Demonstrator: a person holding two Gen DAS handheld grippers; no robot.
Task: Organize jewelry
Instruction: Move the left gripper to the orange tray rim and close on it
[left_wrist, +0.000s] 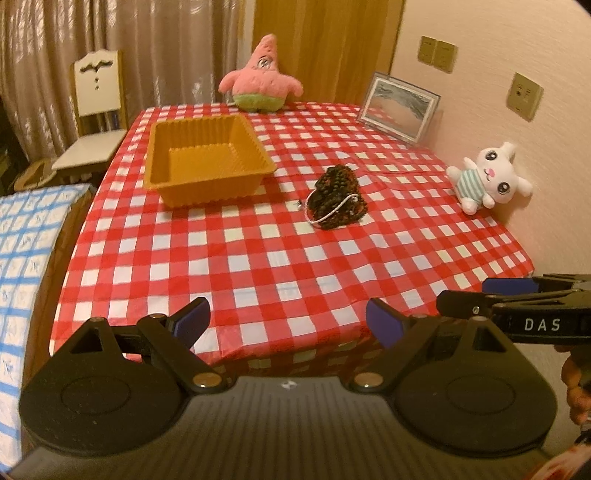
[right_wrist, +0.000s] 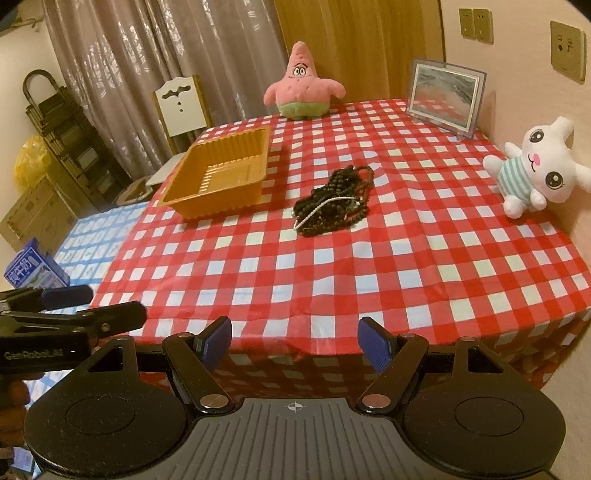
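I judge this to be the very start: nothing is picked up yet. My left gripper (left_wrist: 288, 319) hangs at the near edge of the desk (left_wrist: 258, 266), its fingers (left_wrist: 194, 319) spread wide apart with nothing between them. My right gripper (right_wrist: 295, 341) hangs just beside it, at the same edge, its fingers (right_wrist: 218, 341) equally apart and empty.

The jewelry (right_wrist: 338, 199), a tangled heap of dark bead strands with one pale chain draped across it, lies on the checked cloth well ahead of both sets of fingers, a little to the right of my left fingers and almost straight ahead of my right ones. The orange tray (left_wrist: 207, 158) stands farther out, ahead and to the left of the heap, apart from it. I see nothing in the tray; its ribbed floor is bare.

The next move, as I judge it, calls for reaching forward to the heap and closing on one strand, perhaps the pale chain on top. The strands look tangled, so several may lift together.
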